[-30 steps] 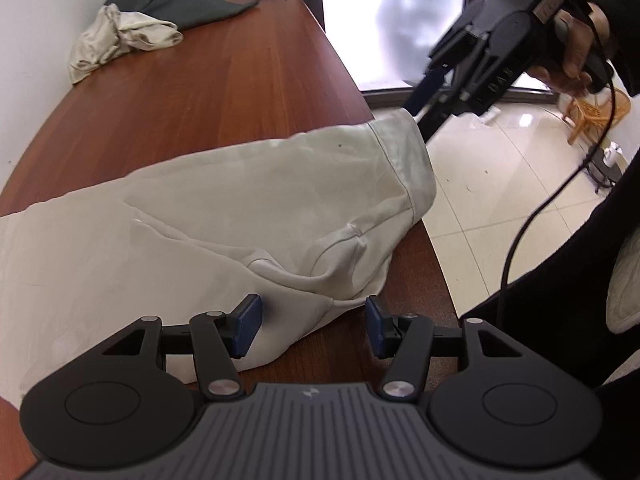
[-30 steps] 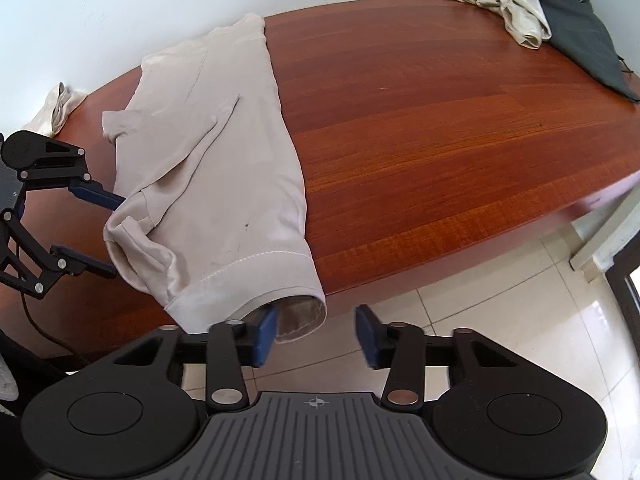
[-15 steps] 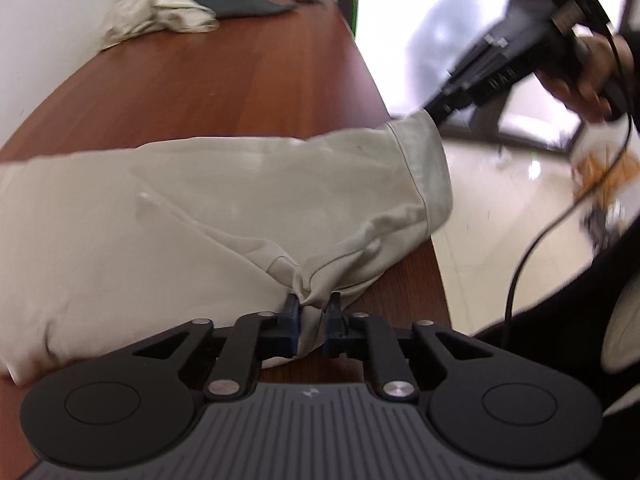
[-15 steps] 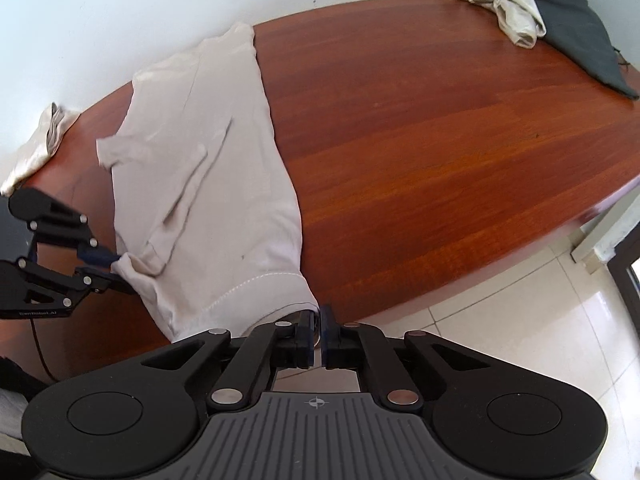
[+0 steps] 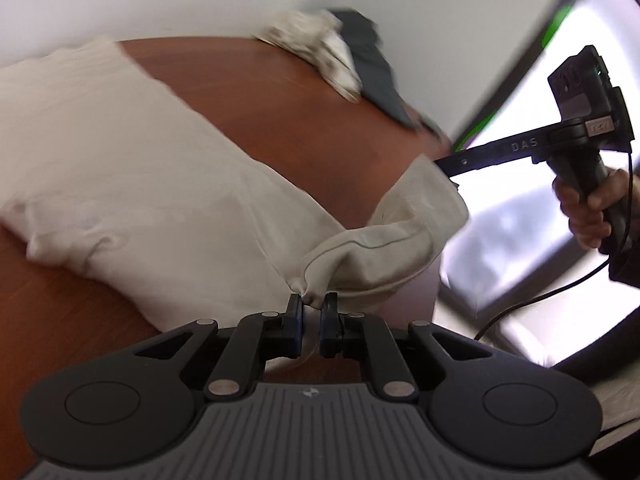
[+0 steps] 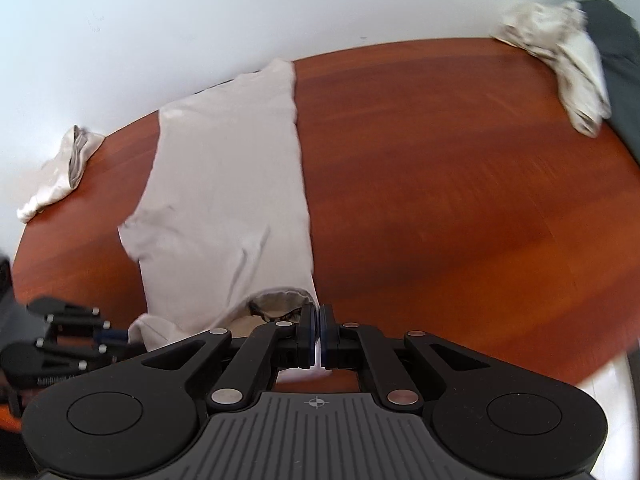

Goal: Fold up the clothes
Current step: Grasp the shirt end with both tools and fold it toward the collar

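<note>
1. Writing first: the letters "DAS" read clearly in the left wrist view, along the black arm of the right gripper (image 5: 434,162). A small grey badge sits further up its body, too small to read.
2. Both gripper housings carry a little compass-like emblem on the ribbed grey plate; no words with it.
3. The left gripper (image 5: 312,306) is clenched on a bunched corner of the beige shirt (image 5: 132,184), fabric pinched right between the blue pads.
4. The right gripper (image 6: 319,330) has its jaws pressed nearly together on a thin edge of the beige shirt, pale cloth showing in the slit between the pads.
5. The beige shirt lies lengthwise on the wooden table (image 6: 440,200), its far end flat toward the wall, its near edge lifted by both grippers.
6. Only the left wrist view shows the person's hand (image 5: 588,208) wrapped around the right gripper's handle, a black cable trailing below it, and the bright window behind.
7. Only the right wrist view shows a small beige garment (image 6: 60,172) crumpled at the table's far left edge, well apart from the shirt.
8. Both views catch the cream pile (image 6: 560,60) beside a dark grey garment (image 6: 616,60) at the far end of the table; heavy blur there, so possibly more than one cream piece.
9. The left gripper appears low left in the right wrist view, blurred, with beige cloth at its tips.
</note>
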